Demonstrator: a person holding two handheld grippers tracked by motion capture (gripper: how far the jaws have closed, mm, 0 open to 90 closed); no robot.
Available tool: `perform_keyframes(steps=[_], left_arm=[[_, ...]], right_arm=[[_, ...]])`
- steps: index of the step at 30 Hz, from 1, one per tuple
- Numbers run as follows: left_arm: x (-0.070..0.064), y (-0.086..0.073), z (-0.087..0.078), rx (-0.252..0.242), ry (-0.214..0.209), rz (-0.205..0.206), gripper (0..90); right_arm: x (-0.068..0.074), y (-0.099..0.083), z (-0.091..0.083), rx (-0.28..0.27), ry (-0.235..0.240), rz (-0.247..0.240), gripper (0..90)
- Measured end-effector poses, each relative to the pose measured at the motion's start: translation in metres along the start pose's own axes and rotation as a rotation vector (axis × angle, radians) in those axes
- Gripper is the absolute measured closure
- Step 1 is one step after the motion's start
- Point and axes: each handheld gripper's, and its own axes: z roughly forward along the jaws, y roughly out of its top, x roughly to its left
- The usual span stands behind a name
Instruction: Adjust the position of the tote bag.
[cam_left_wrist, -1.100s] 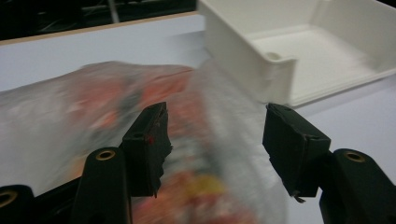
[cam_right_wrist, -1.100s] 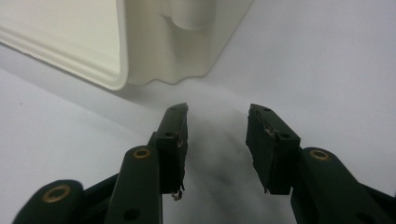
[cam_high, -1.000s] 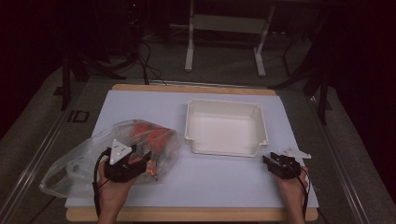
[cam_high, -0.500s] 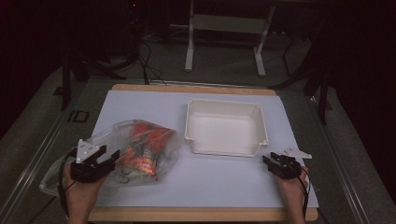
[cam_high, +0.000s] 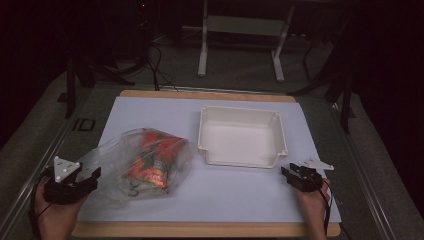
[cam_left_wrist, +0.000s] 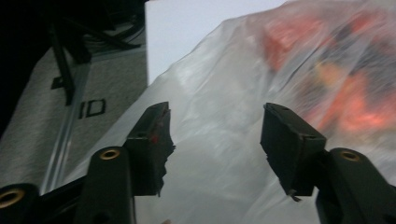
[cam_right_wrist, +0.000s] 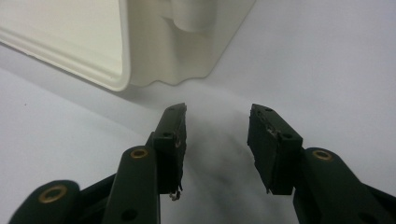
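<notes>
**Lighting and Image Quality**

The high view is dim overall. The white table sheet (cam_high: 150, 115) is the brightest area; everything beyond its edges falls into near-black, and the floor behind it is barely legible. Fine detail is soft and grainy. The white tray (cam_high: 242, 136) casts only a faint shadow on the sheet, indicating diffuse overhead light.

In the left gripper view, the plastic bag (cam_left_wrist: 243, 93) is blurred, its red contents smeared into patches; pale sheen runs along its creases.

In the right gripper view, a soft grey shadow lies on the sheet between the jaws. The tray's rim is out of focus.
</notes>
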Motion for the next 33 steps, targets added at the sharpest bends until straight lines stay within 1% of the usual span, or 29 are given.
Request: perform_keyframes(steps=[2, 8, 9, 11, 12, 14, 15, 17, 19, 20, 21, 23, 26, 28, 30, 32, 33], left_arm=[[0.004, -0.005, -0.002, 0.005, 0.01, -0.01, 38.3], [0.017, -0.023, -0.004, 0.015, 0.016, -0.072, 33.8], [0.019, -0.025, -0.004, 0.019, 0.025, -0.08, 32.3], [0.021, -0.027, -0.003, 0.02, 0.023, -0.091, 31.4], [0.021, -0.027, -0.003, 0.022, 0.033, -0.095, 29.8], [0.021, -0.028, -0.002, 0.027, 0.015, -0.093, 29.3], [0.021, -0.028, 0.0, 0.034, -0.003, -0.093, 30.2], [0.019, -0.028, 0.005, 0.047, -0.024, -0.095, 30.9], [0.019, -0.029, 0.012, 0.053, -0.063, -0.124, 32.4], [0.019, -0.029, 0.014, 0.06, -0.066, -0.136, 33.3], [0.019, -0.029, 0.016, 0.063, -0.064, -0.151, 35.0], [0.018, -0.029, 0.018, 0.07, -0.068, -0.155, 43.7], [0.012, -0.026, 0.017, 0.075, -0.042, -0.116, 57.0], [0.008, -0.024, 0.014, 0.06, -0.038, -0.098, 70.1], [0.003, -0.02, 0.01, 0.03, -0.059, -0.085, 82.1], [-0.004, -0.016, 0.004, 0.002, -0.079, -0.062, 87.3], [-0.01, -0.013, 0.001, -0.014, -0.088, -0.04, 88.0]], right_arm=[[0.0, 0.0, 0.0, -0.003, 0.002, 0.001, 56.8], [0.0, 0.0, 0.0, 0.0, -0.001, -0.005, 56.9], [0.0, 0.0, 0.0, 0.0, -0.001, -0.005, 56.8], [0.001, 0.0, 0.0, -0.001, -0.001, -0.005, 56.8], [0.001, 0.0, 0.0, 0.0, -0.002, -0.006, 56.8], [0.001, 0.0, 0.0, 0.0, -0.002, -0.007, 56.8], [0.001, 0.0, 0.0, 0.0, -0.002, -0.007, 56.8], [0.001, 0.0, 0.0, 0.001, -0.002, -0.008, 56.8], [0.001, 0.0, 0.0, -0.001, -0.001, -0.008, 56.7], [0.0, 0.0, 0.0, -0.001, 0.0, -0.006, 56.6], [0.0, 0.0, 0.0, -0.003, 0.0, -0.004, 56.6], [0.0, 0.0, 0.0, -0.004, 0.001, -0.003, 56.6], [0.0, 0.0, 0.0, 0.0, 0.002, -0.004, 56.5], [0.0, 0.0, 0.0, 0.0, 0.001, -0.005, 56.5], [0.0, 0.0, 0.0, -0.002, 0.001, -0.003, 56.5], [0.0, 0.0, 0.0, -0.003, 0.001, -0.004, 56.6], [0.001, 0.0, 0.0, -0.002, -0.001, -0.007, 56.6]])
